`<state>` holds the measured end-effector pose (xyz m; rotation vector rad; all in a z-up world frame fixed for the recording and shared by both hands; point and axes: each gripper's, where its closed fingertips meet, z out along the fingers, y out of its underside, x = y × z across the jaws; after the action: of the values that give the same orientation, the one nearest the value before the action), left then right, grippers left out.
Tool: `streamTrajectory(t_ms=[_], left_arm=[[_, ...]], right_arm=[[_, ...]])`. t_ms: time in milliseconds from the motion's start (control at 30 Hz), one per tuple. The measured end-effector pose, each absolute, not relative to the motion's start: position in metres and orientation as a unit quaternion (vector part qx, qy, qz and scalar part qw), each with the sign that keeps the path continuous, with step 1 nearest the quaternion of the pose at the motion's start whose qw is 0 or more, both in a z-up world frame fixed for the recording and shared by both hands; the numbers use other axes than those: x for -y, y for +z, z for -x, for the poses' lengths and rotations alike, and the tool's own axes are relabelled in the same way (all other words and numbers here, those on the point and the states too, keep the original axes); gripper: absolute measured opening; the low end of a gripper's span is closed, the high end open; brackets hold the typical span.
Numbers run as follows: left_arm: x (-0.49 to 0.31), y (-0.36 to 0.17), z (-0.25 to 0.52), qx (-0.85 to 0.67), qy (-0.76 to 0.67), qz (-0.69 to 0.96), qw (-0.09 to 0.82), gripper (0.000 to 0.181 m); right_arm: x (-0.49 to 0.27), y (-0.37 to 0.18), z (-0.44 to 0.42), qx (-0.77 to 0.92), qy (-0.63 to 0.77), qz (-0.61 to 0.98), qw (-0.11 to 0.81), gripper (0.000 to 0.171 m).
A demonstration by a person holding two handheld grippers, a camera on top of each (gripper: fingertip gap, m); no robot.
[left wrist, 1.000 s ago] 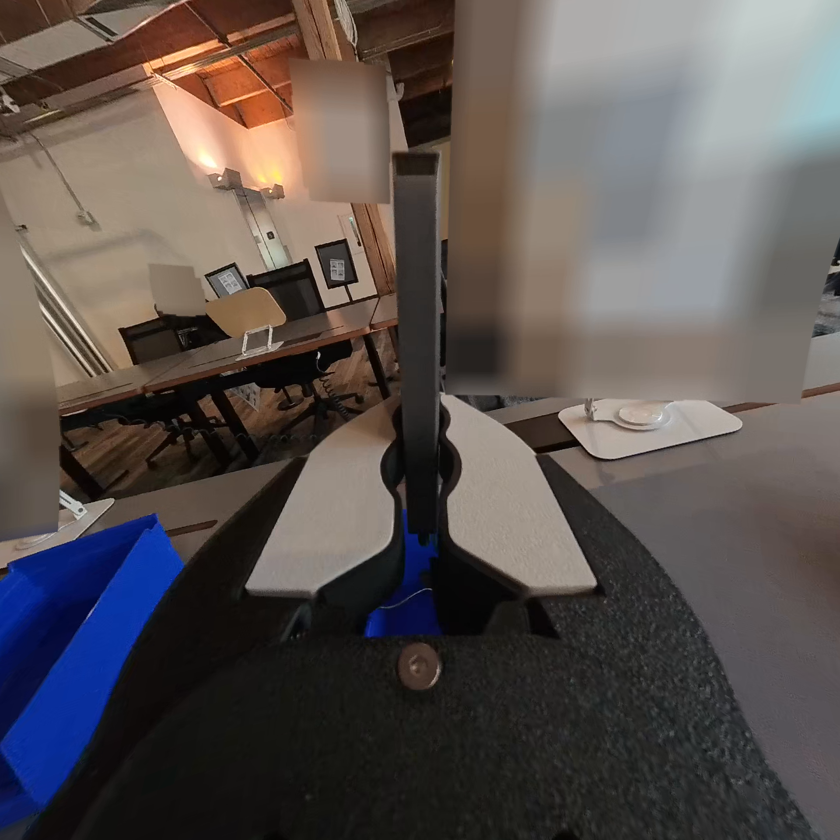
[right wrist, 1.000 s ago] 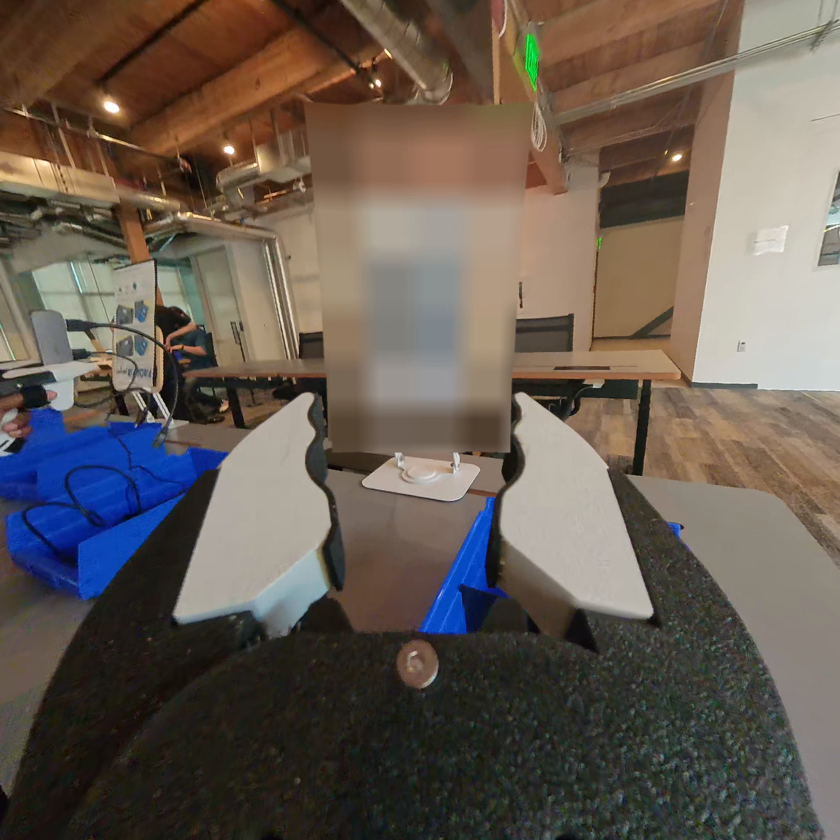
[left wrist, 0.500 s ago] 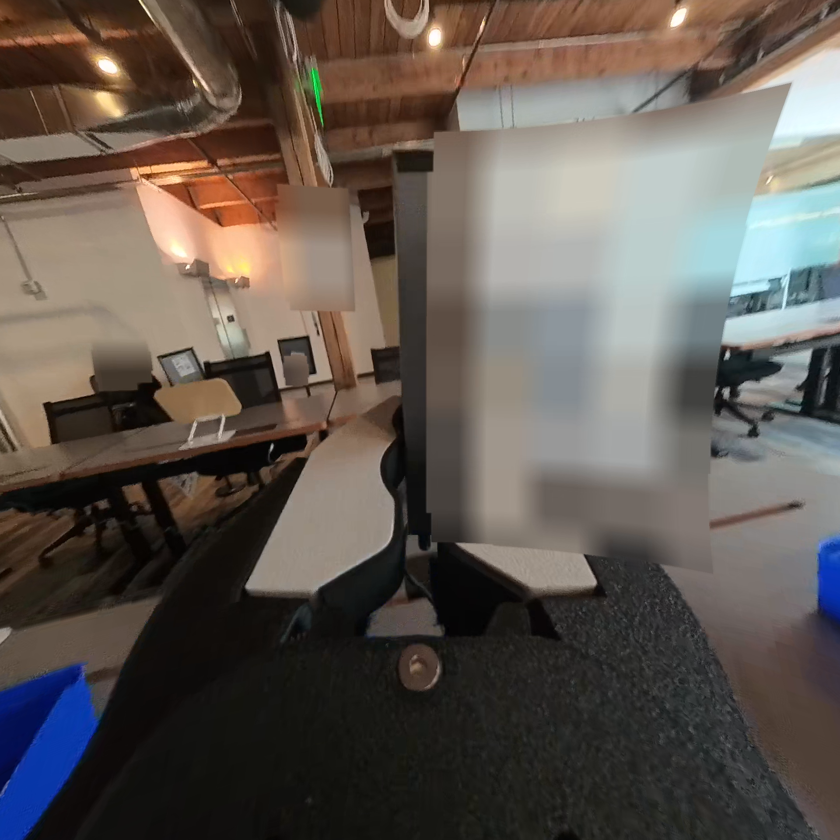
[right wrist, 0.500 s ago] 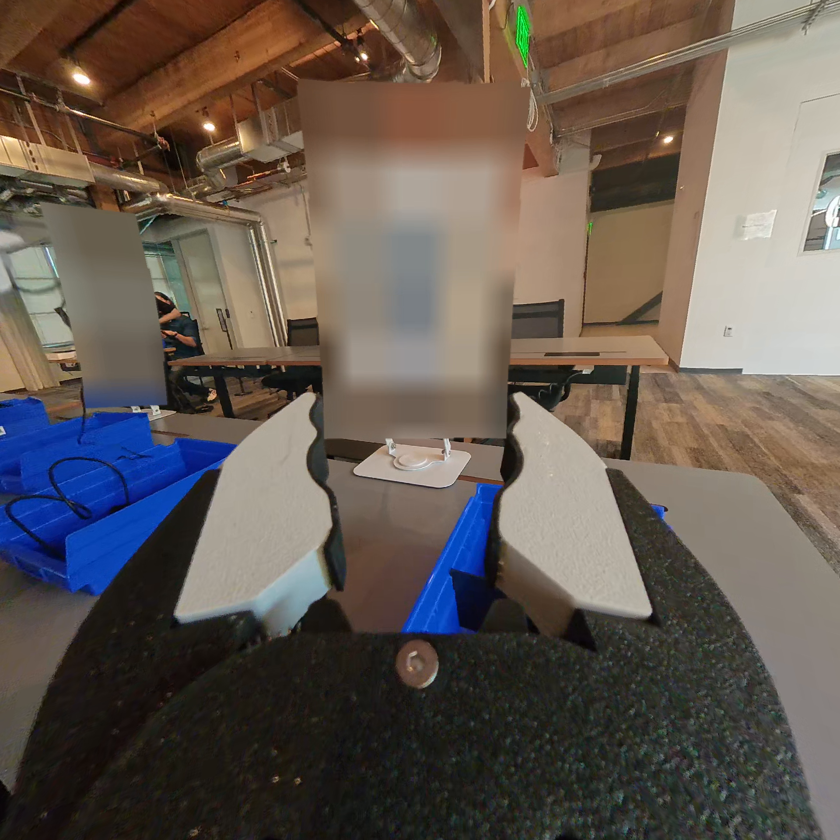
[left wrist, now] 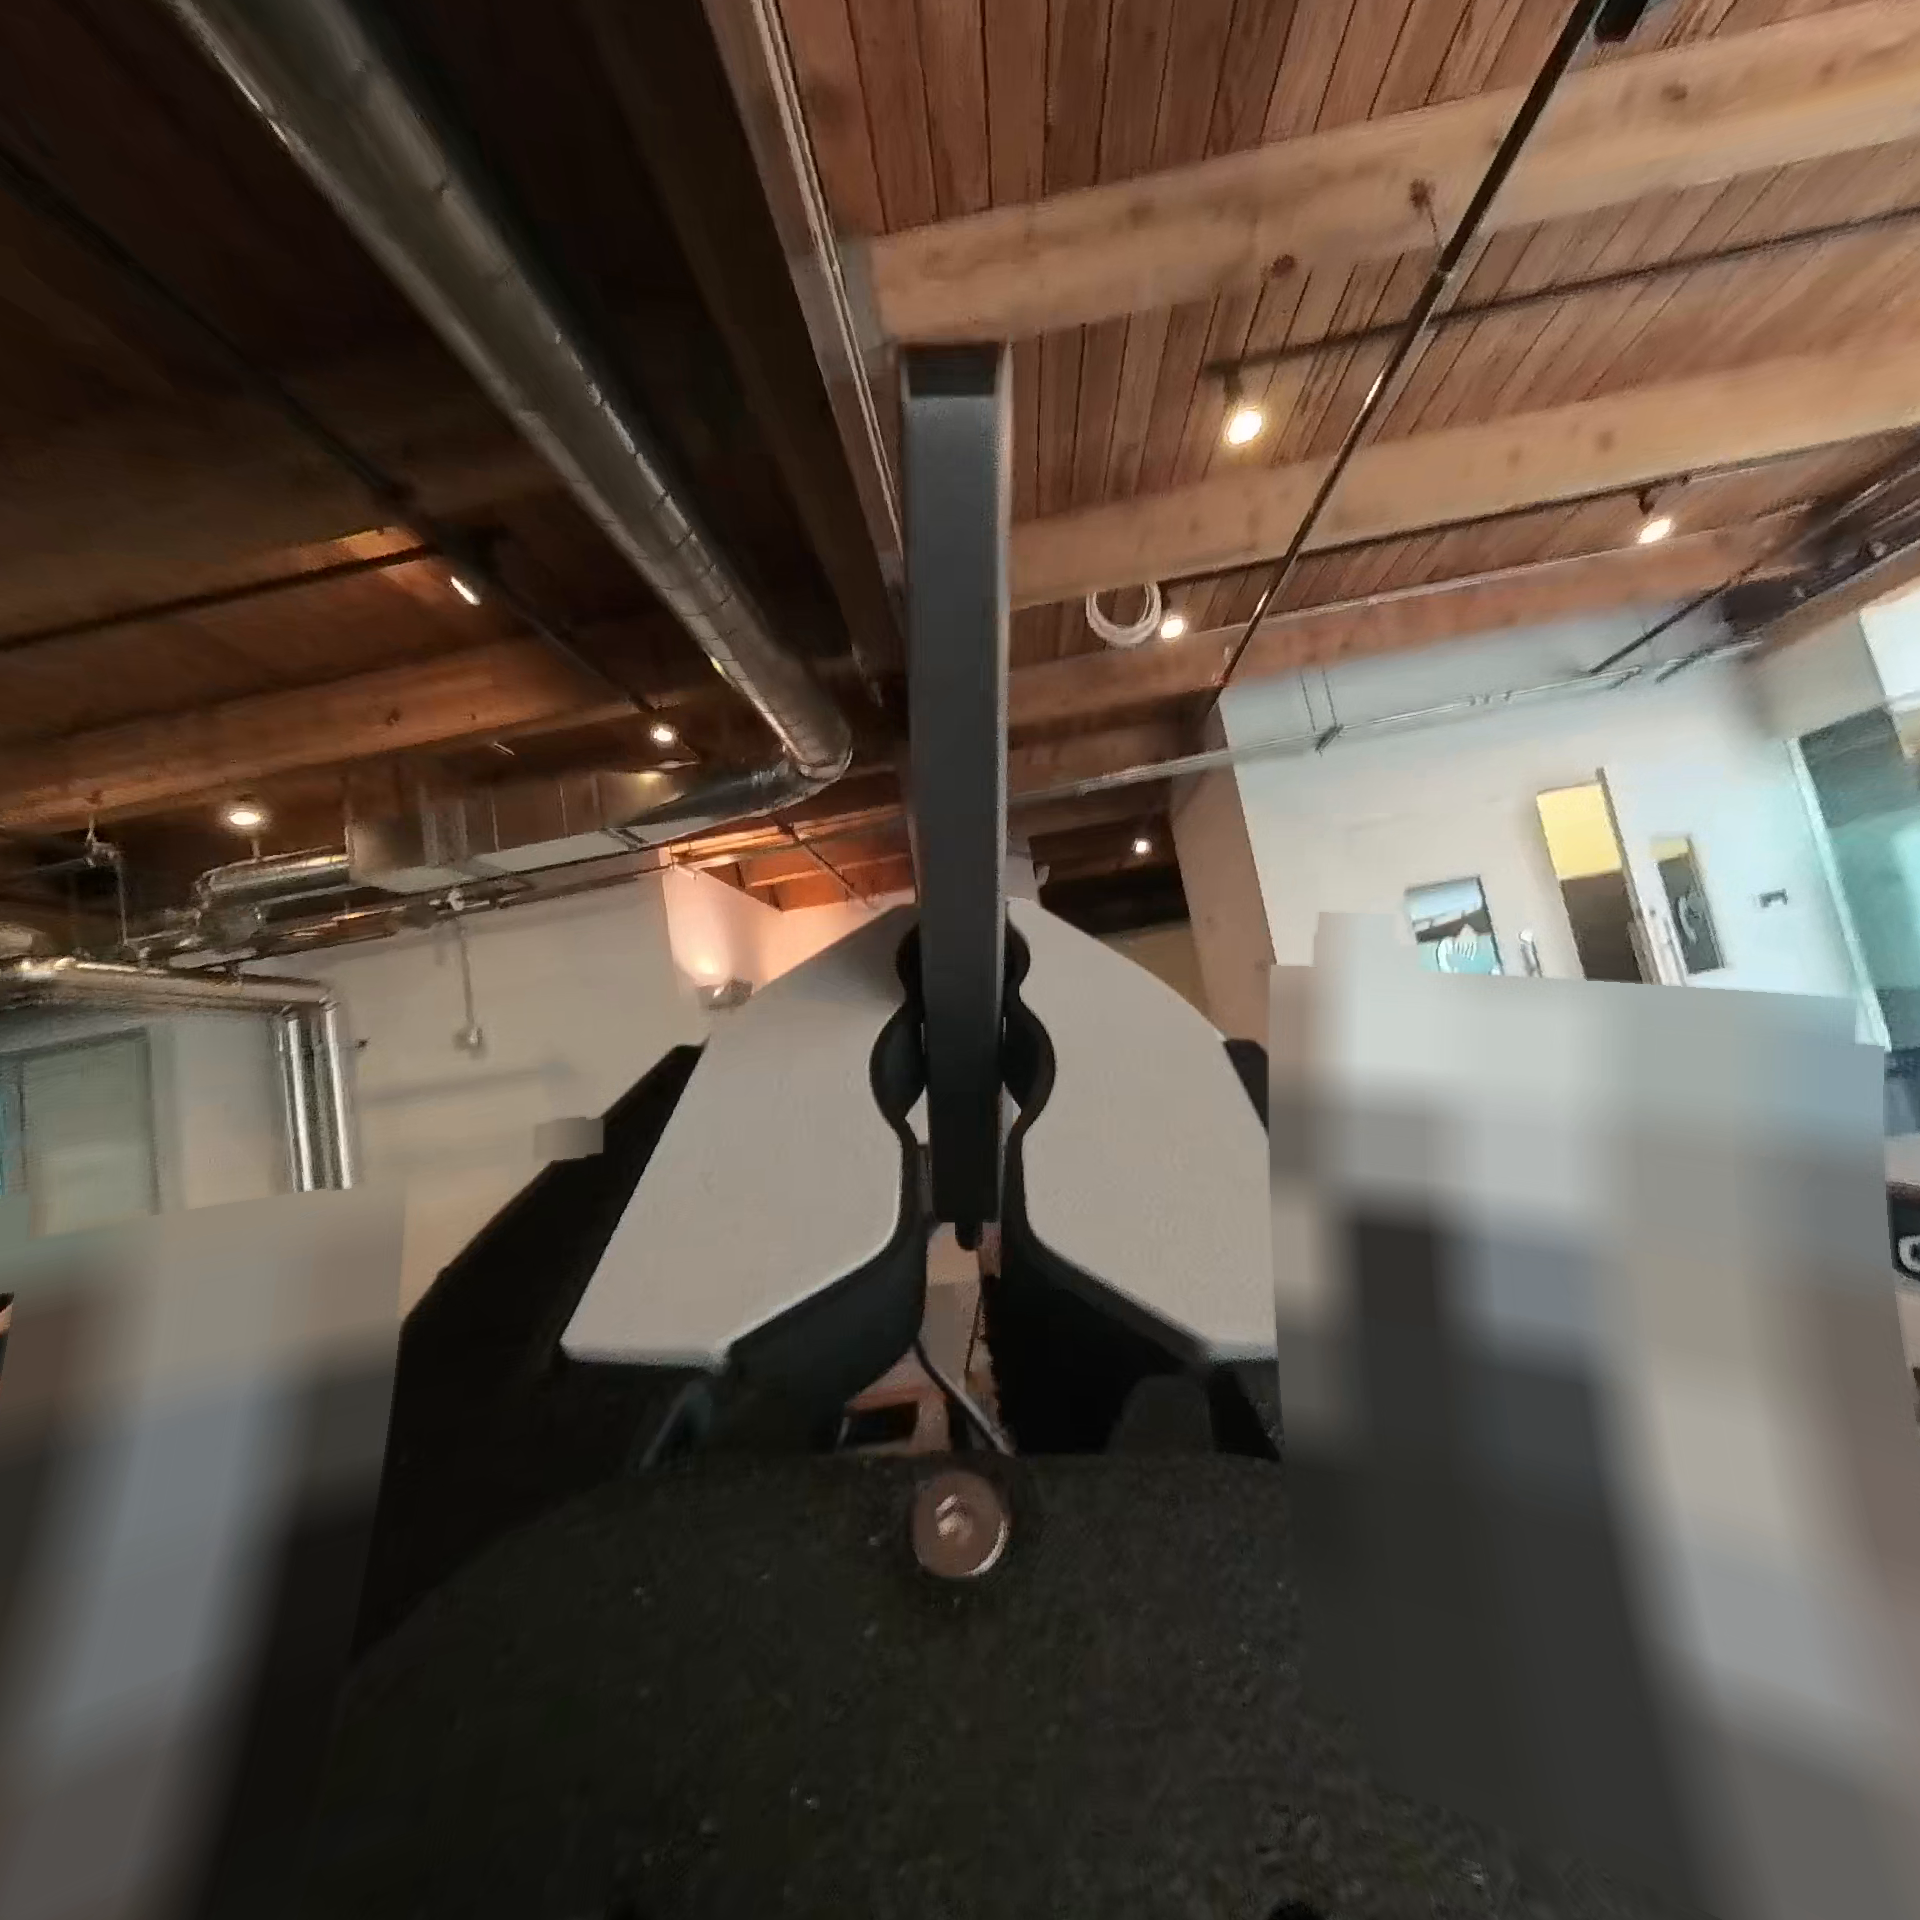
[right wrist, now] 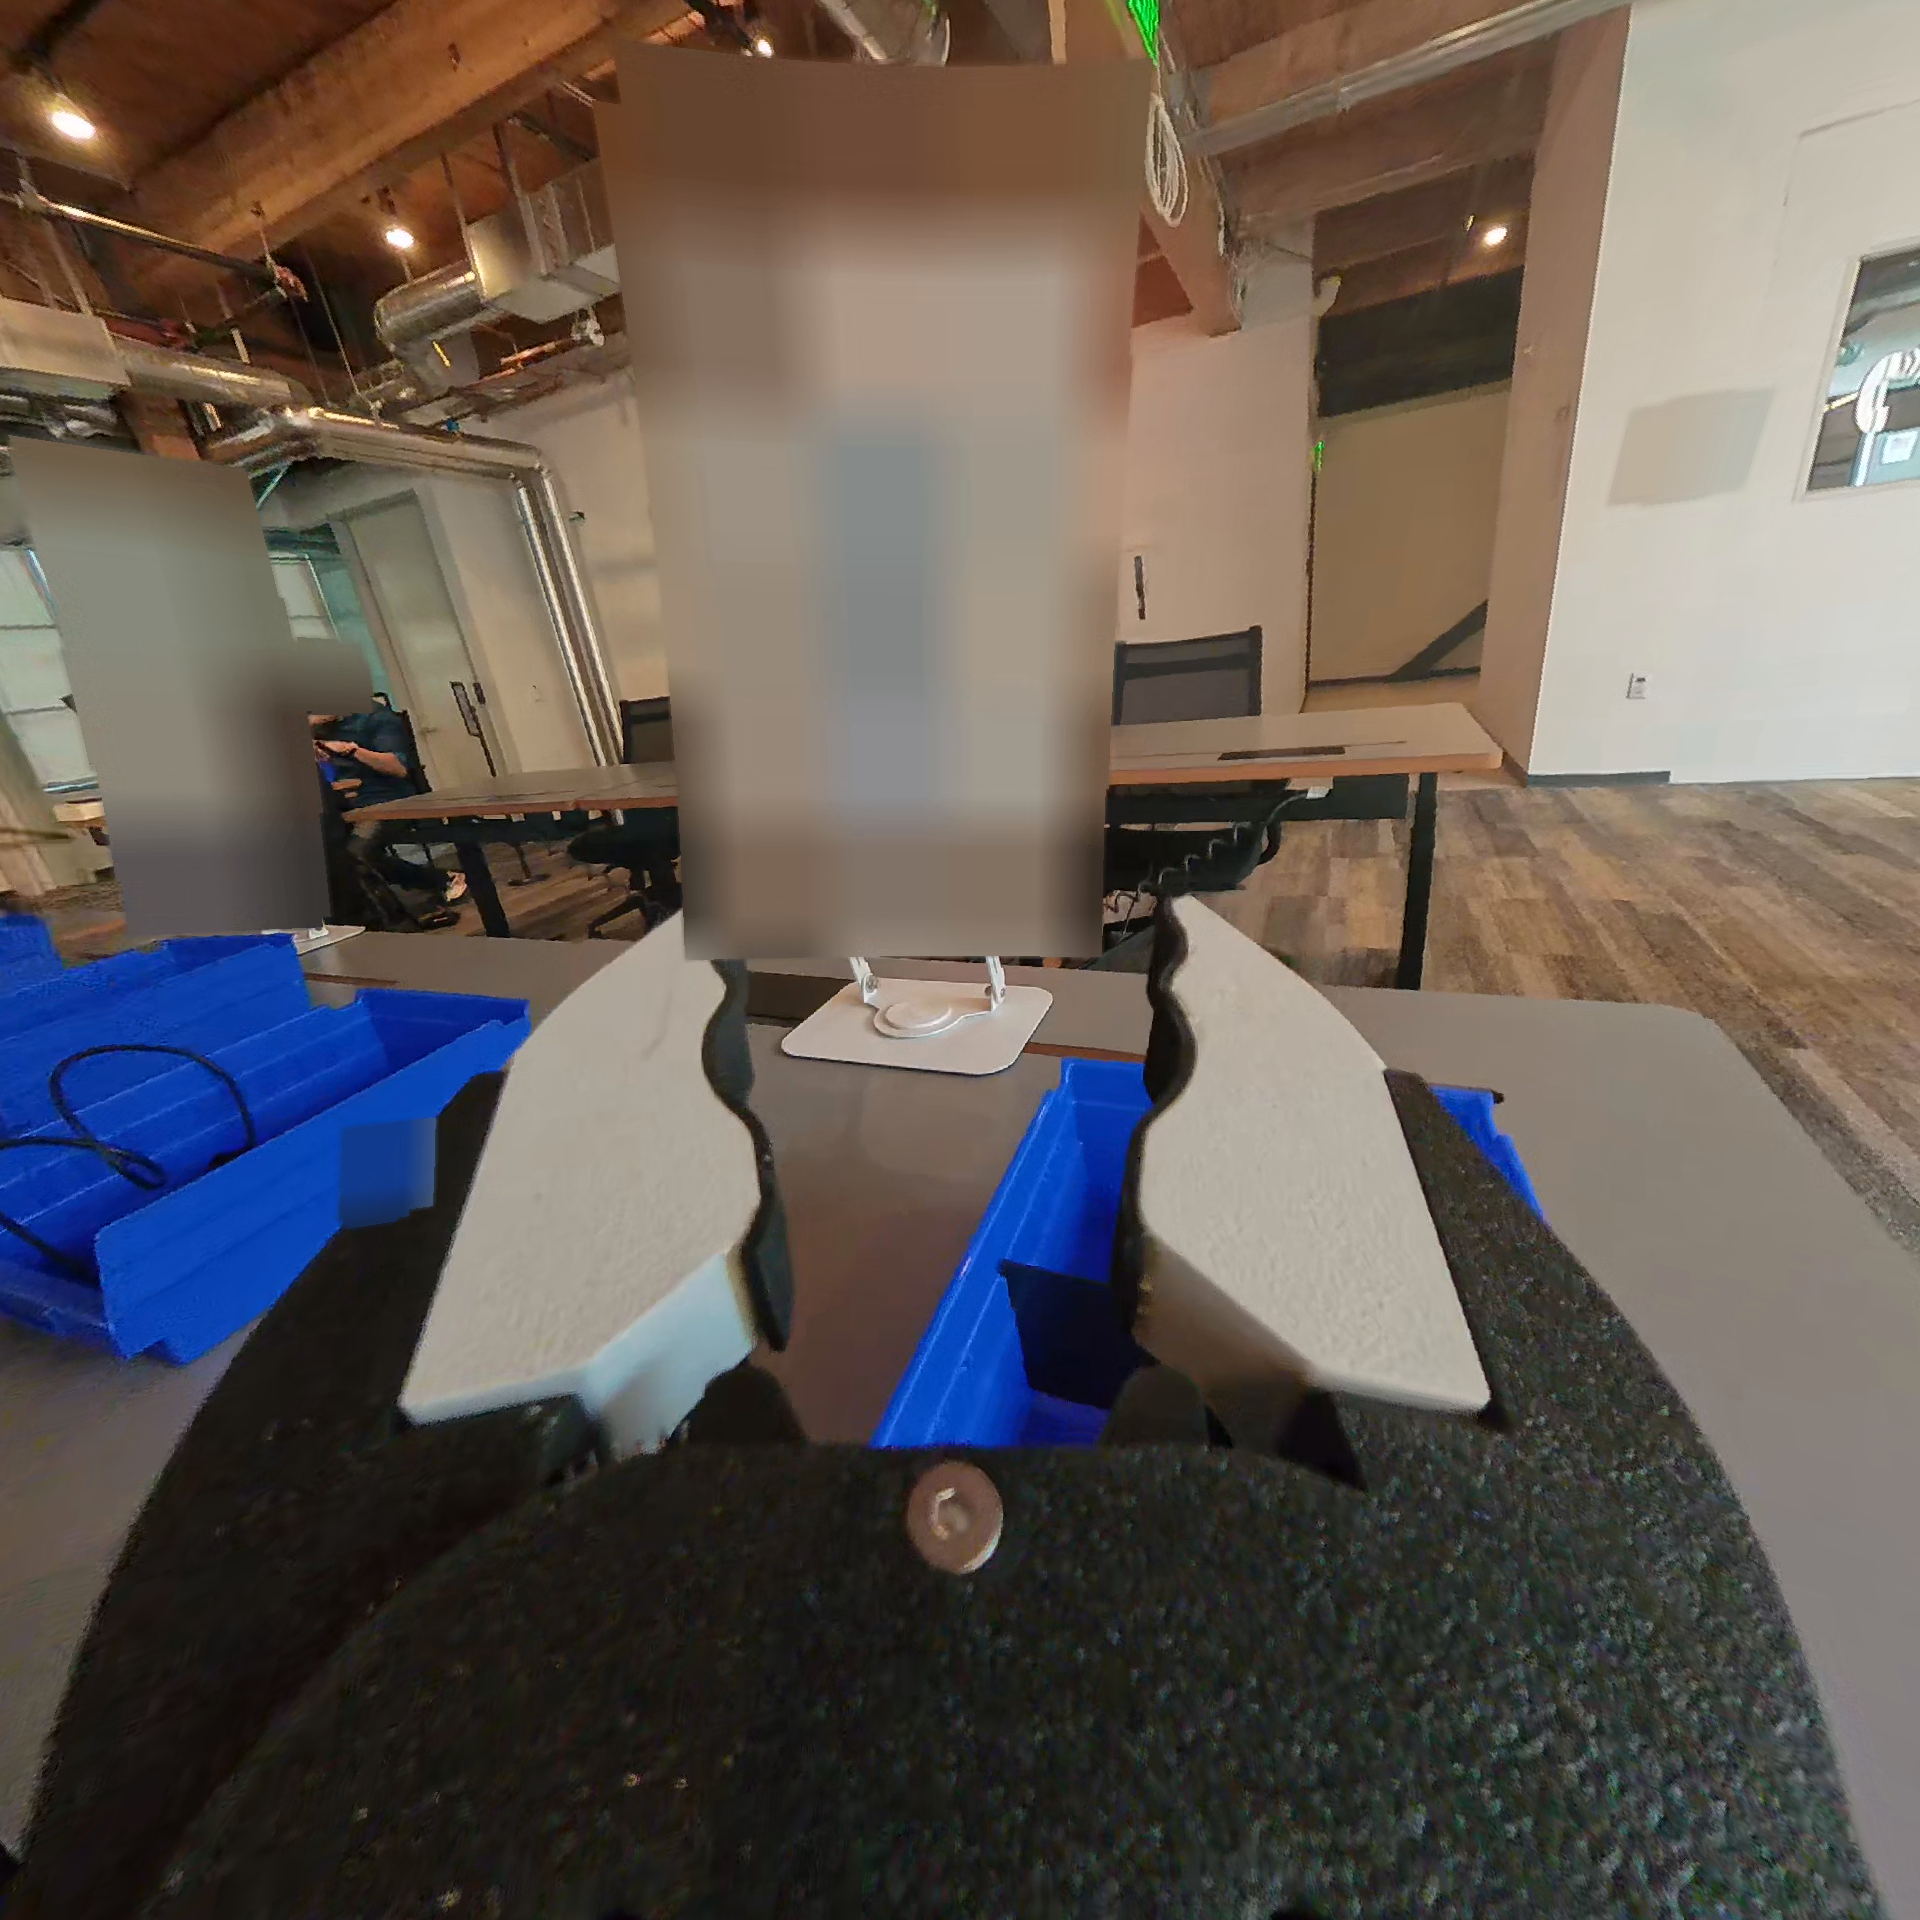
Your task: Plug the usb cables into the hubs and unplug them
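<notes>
Currently the left tool (left wrist: 961, 1049) is clamped on a slim dark grey hub (left wrist: 956, 727), seen edge-on. The hub stands upright between the two pale fingers (left wrist: 790, 1153) and rises toward 12 o'clock, its far end against the wooden ceiling (left wrist: 1299, 135). The left wrist view is tilted steeply upward: a metal duct (left wrist: 582, 416) runs from 10 o'clock toward centre, and a thin dark cable (left wrist: 1382, 374) crosses from 1 o'clock down to the middle. A thin wire (left wrist: 951, 1403) shows below the hub's near end, between the finger bases; whether it joins the hub cannot be told.

Right tool (right wrist: 951, 1101): jaws wide apart, nothing between them. It points level over the grey desk (right wrist: 1621, 1122).
- Blue bin (right wrist: 997, 1278) at 3 o'clock of the gap, partly behind the right finger (right wrist: 1288, 1195); a dark divider (right wrist: 1060, 1330) stands inside it.
- Second group of blue bins (right wrist: 208, 1195) at 9 o'clock, well apart from the first; a black USB cable (right wrist: 135, 1101) lies looped across it.
- White stand base (right wrist: 920, 1023) at 12 o'clock on the desk, beyond the fingertips.
- Farther back: long desks (right wrist: 1299, 738), a dark office chair (right wrist: 1184, 675), wood-plank floor (right wrist: 1662, 894) at 2 o'clock.
- A seated person (right wrist: 369, 769) at 10 o'clock, far off.

No plug is seated in the hub's visible far end.
</notes>
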<state>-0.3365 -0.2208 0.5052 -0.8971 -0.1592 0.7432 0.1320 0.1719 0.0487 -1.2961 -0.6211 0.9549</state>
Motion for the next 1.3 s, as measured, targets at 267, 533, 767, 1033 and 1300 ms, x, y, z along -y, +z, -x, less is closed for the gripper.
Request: streamTrajectory(t_ms=[267, 533, 767, 1033, 1300], left_arm=[[0.154, 0.396, 0.349, 0.058, 0.207, 0.519, 0.827, 0.01], [0.146, 0.308, 0.415, 0.073, 0.3, 0.564, 0.766, 0.01], [0.13, 0.201, 0.437, 0.095, 0.258, 0.657, 0.702, 0.01], [0.106, 0.041, 0.428, 0.114, 0.196, 0.755, 0.615, 0.01], [0.086, -0.096, 0.417, 0.16, 0.074, 0.849, 0.498, 0.011]], right_arm=[[-0.163, 0.047, -0.117, 0.295, 0.412, 0.572, 0.645, 0.075], [-0.162, 0.037, -0.101, 0.316, 0.404, 0.581, 0.632, 0.076], [-0.166, 0.021, -0.091, 0.324, 0.402, 0.603, 0.608, 0.075], [-0.111, 0.012, -0.046, 0.428, 0.45, 0.566, 0.542, 0.065], [-0.077, -0.01, -0.016, 0.508, 0.423, 0.557, 0.503, 0.07]])
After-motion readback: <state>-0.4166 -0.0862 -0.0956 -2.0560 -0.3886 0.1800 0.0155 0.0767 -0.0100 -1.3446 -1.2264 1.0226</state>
